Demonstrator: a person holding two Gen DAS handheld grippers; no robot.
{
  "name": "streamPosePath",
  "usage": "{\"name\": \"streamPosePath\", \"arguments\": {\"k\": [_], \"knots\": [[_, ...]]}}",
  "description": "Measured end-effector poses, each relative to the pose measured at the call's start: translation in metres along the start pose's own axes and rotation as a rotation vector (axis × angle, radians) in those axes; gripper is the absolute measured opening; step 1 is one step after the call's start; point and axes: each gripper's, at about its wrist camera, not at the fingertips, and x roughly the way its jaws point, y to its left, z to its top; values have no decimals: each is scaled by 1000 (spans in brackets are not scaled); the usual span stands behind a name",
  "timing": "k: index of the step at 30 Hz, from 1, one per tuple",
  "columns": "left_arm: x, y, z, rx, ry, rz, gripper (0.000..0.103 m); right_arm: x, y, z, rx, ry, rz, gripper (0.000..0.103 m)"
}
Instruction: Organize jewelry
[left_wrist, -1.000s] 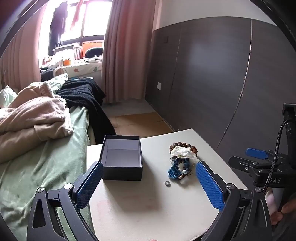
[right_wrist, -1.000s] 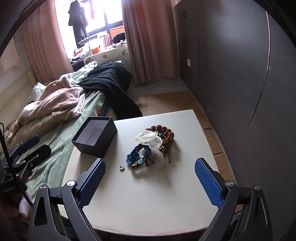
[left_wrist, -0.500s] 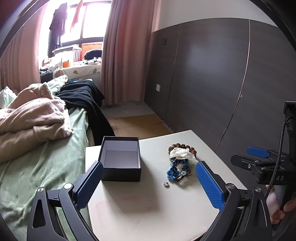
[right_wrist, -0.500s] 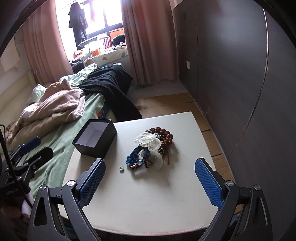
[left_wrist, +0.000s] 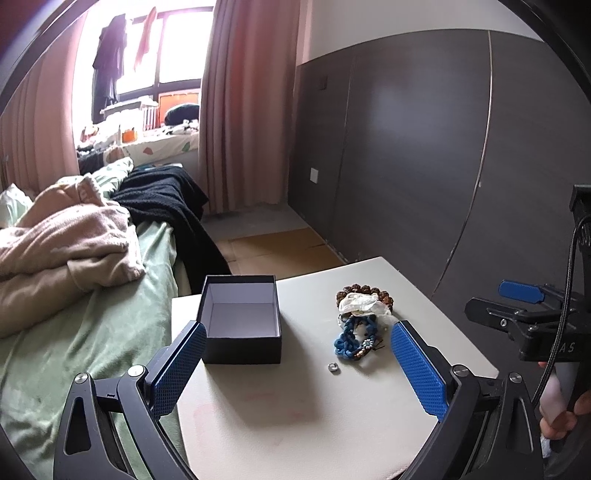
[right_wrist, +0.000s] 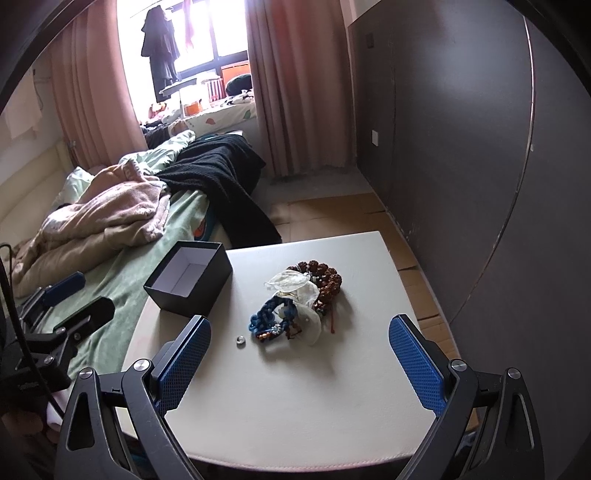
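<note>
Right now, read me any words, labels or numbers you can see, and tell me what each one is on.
"AS": white letters, cut off by a cable, on the right gripper body in the left wrist view.
Faint print on the left gripper body in the right wrist view: too blurred to read.
Black box, jewelry pile: no text.

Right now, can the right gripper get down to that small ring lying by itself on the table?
Probably yes. The right gripper is open and holds nothing, and the ring lies apart from the jewelry pile, on bare table ahead of the fingers. It is tiny and flat, so pinching it may be fiddly.
</note>
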Motion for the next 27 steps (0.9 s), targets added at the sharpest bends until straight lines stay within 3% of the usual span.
{"name": "streamPosePath", "arguments": {"k": [27], "knots": [[-7,9,4,-15,-7,-17,100,2,4,-2,24,-15,6,98]]}}
